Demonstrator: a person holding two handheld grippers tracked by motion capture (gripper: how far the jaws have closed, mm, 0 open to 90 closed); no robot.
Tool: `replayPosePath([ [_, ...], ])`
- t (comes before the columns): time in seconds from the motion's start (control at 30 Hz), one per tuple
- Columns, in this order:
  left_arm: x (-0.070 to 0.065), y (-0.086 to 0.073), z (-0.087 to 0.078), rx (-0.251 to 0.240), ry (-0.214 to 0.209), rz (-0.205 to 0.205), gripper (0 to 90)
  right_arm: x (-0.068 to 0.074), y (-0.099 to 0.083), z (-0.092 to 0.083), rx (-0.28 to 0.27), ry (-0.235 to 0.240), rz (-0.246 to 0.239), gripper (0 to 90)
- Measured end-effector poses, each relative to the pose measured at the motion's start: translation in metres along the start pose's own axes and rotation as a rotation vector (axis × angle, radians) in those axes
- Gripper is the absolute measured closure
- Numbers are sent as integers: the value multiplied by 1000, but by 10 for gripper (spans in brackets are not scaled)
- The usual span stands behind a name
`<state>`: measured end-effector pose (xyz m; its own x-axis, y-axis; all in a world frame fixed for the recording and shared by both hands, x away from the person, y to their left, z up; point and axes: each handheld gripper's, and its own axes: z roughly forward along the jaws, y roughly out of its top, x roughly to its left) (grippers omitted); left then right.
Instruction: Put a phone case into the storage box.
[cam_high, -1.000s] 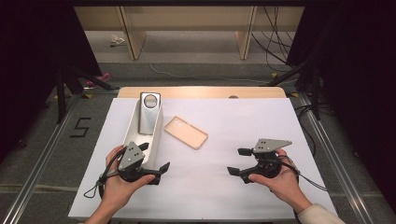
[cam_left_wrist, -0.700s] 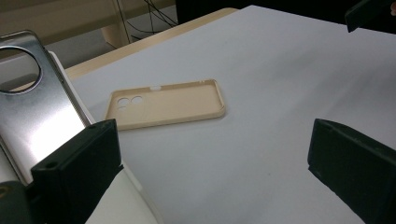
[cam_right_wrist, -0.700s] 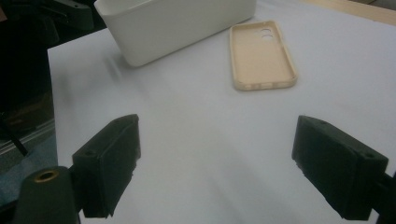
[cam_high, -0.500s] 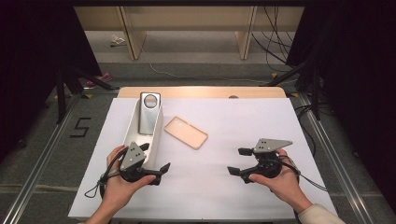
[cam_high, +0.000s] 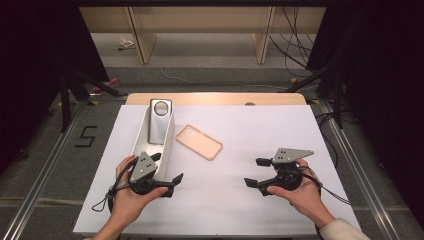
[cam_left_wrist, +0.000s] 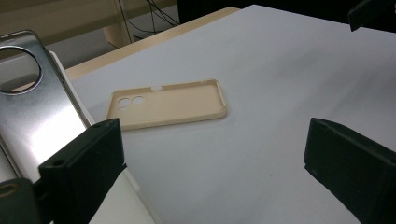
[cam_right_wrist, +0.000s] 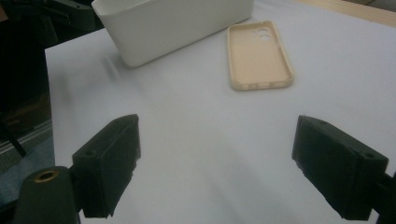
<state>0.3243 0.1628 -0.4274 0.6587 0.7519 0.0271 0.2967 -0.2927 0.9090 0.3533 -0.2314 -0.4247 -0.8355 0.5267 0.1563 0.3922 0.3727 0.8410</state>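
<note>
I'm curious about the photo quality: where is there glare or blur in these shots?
Left gripper view: bright glare on the silver phone in the white box; the near black jaws are soft. Right gripper view: the case is fairly sharp, the near white sheet looks smeared. High view: evenly lit table, dark surroundings.

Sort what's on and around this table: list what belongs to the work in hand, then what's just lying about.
Part of the work:
- left gripper, open
- right gripper, open
- beige phone case, hollow side up
- silver phone leaning in the white tray

Lying about:
- cables on the floor
- scrap by the shelf leg
</note>
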Motion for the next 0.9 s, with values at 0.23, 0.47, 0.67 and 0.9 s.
replayPosePath([
  [0.23, -7, 12, 6, -20, 12, -13, 254, -2, 0, -1, -4, -12, 9, 162],
  [0.47, -21, 39, 32, 13, -39, 6, 673, -5, 0, -2, -7, -20, 15, 162],
  [0.67, -27, 54, 90, 113, -28, -25, 883, -5, 0, -4, -7, -21, 19, 162],
  [0.9, -21, 50, 151, 244, 38, -115, 895, -7, -1, -5, -9, -19, 18, 162],
])
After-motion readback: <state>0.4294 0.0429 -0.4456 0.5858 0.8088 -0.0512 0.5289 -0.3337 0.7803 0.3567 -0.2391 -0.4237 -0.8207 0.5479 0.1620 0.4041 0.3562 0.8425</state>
